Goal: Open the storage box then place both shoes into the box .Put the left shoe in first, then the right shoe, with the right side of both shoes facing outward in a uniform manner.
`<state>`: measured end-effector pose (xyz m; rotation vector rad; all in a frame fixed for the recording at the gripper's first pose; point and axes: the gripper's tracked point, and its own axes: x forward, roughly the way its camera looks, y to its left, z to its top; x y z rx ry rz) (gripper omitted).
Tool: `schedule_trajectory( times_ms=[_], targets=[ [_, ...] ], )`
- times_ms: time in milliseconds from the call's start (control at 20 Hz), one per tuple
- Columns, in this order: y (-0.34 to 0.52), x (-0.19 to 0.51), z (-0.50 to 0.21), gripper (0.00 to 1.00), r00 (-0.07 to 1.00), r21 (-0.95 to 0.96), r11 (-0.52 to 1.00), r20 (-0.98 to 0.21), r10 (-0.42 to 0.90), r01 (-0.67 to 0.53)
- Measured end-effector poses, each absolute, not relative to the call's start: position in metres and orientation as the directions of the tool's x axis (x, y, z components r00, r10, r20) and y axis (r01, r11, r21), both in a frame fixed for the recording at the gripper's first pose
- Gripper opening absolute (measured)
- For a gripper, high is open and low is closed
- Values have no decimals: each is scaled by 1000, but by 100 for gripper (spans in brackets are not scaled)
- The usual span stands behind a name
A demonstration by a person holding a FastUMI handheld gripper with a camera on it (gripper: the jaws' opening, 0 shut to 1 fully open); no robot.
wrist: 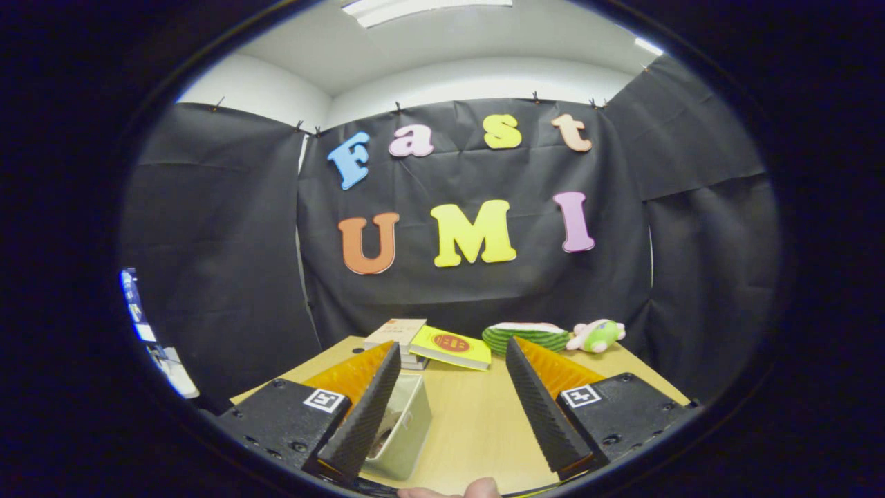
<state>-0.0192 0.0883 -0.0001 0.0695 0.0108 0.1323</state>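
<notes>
Wooden counter point(477, 415) carries every item in the scene; the tongs point(453, 356) are held above it, spread wide and grasping nothing, with bare counter between the fingers. A pale storage box point(408, 432) sits low down, just behind the left finger, which covers part of it; its top appears uncovered and something dark lies inside, though the contents cannot be identified. No shoe can be made out on the counter with any certainty. Beyond the fingertips lie two books, a pale one point(395, 333) and a yellow one point(451, 347) touching it, and to their right a green striped cushion point(529, 337) with a small plush toy point(597, 335) just beside it. A fingertip point(480, 488) of the person shows nearest the camera, below the tongs. Judgement: the work stands either at the box-opening stage or between shoe placements; which of these cannot be settled. The next move calls for lowering and turning the tongs towards the box side to bring box and shoes into sight before any grasp.
</notes>
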Motion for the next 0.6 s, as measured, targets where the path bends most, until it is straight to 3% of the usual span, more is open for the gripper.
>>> schedule_trajectory(
  times_ms=[600],
  targets=[
    [83, -19, 6, 98, 992, 73, 989, 15, 129, -130]
  ],
)
